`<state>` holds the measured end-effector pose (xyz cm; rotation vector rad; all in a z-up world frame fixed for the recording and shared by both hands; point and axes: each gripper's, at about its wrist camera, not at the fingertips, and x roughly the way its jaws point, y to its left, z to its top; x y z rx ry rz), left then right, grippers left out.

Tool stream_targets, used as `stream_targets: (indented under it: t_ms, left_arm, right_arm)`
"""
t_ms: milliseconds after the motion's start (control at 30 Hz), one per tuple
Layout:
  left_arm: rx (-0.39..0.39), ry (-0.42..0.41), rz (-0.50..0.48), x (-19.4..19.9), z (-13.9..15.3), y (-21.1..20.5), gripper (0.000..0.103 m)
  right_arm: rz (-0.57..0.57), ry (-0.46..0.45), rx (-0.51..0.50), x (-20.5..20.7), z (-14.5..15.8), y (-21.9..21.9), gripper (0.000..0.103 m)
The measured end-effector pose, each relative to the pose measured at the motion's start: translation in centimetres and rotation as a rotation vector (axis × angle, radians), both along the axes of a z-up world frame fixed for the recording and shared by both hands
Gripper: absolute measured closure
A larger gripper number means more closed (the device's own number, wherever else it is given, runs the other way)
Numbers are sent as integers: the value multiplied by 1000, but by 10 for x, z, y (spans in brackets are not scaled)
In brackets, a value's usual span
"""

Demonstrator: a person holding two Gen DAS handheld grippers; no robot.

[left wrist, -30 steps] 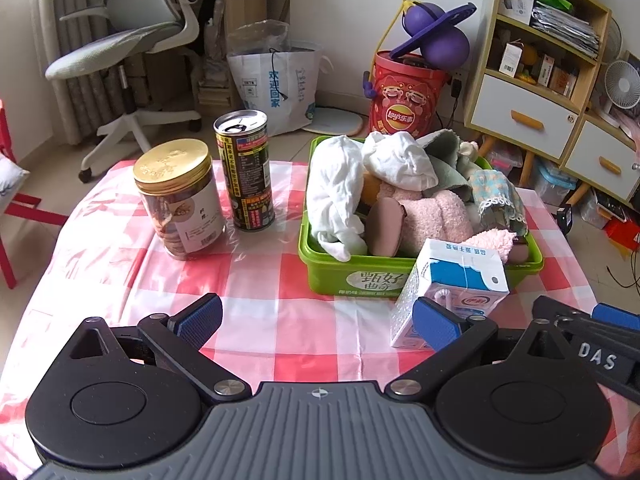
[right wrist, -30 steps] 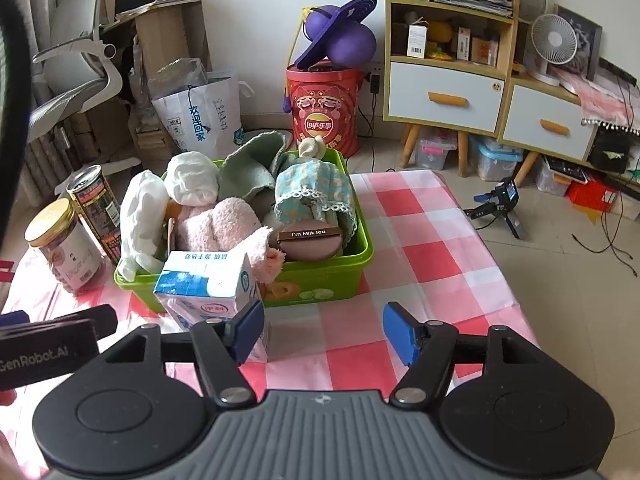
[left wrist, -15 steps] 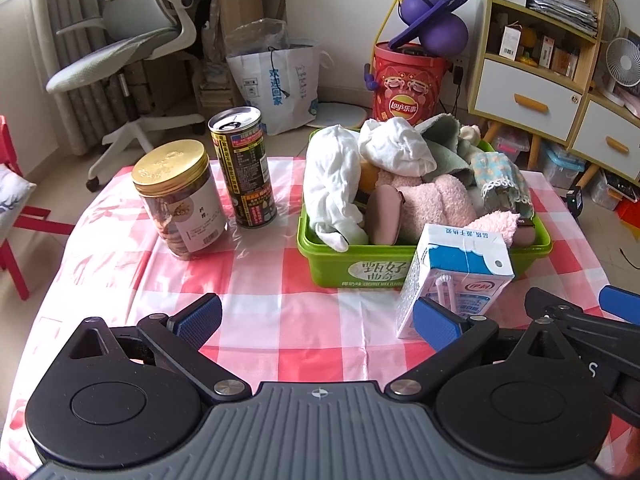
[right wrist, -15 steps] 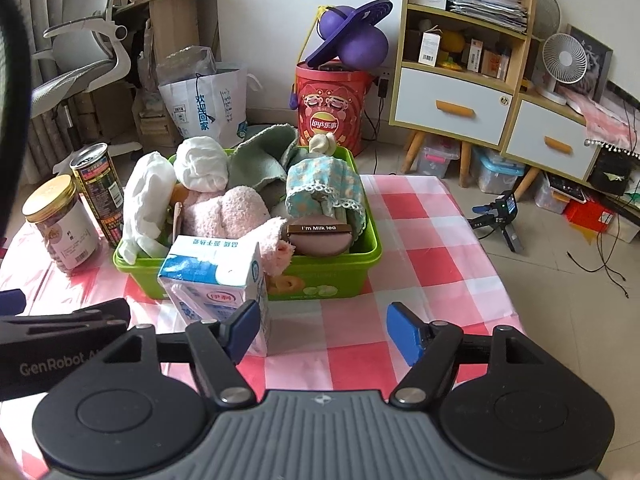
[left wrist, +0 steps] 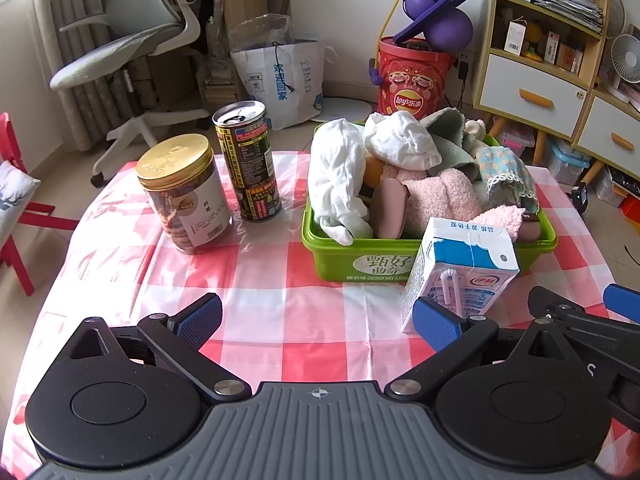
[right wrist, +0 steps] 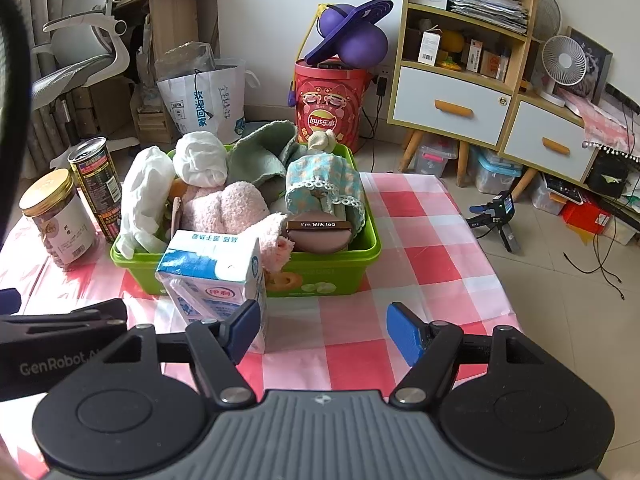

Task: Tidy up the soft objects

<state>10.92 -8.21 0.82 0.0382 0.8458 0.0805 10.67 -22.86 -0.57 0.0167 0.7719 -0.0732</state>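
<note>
The green bin [left wrist: 430, 254] stands on the red-and-white checked tablecloth [left wrist: 256, 280], heaped with soft things: a white cloth [left wrist: 338, 178] draped over its left end, a rolled white cloth [left wrist: 400, 142] and a grey-green towel [right wrist: 262, 156] behind that, a fluffy pink towel [left wrist: 438, 198] in the middle, a blue-checked lace-trimmed cloth [right wrist: 324, 186] toward its right end, and a brown round plush [right wrist: 320, 234] whose band reads "I'm Milk tea". The bin's front wall carries white Chinese characters over a small line that seems to say "COCONUT MILK FLAVOR".

Just in front of the bin stands a blue-and-white milk carton [left wrist: 464, 272] with a red oval logo and a straw taped to its face; its top print is Chinese and appears upside down. Left of the bin stand a tall dark can [left wrist: 248, 162] covered in small print too fine to read, and beside it a clear jar [left wrist: 182, 194] with a gold lid and a white label.

The left gripper [left wrist: 318, 318] hangs released before the bin, nothing between its blue pads; its right pad overlaps the carton in the left wrist view, and contact cannot be told. The right gripper [right wrist: 324, 330] is likewise spread and empty, its left pad close against the carton. The left tool's arm reads "GenRobot.A".

Behind the bin, on the floor, a red "Lay's" tub [left wrist: 414, 76] holds a purple toy [left wrist: 440, 26], and a white paper bag [left wrist: 282, 80] with blue Chinese lettering stands to its left.
</note>
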Motion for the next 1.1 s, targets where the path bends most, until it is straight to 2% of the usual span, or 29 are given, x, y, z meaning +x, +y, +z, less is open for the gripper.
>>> stream_targets:
  t_ms: [533,733,1100]
  left_arm:
    - [11,6,-6,-12,4,2,6]
    - [39,17,-18,-21,5,3,7]
    - [47,71,-45,-44,-2,12,7]
  right_arm:
    - [6,15,2,-12,3,2,65]
    - [26,23,-21,-22,4,7,65]
    - [54,85,-22,-45,-3,14,65]
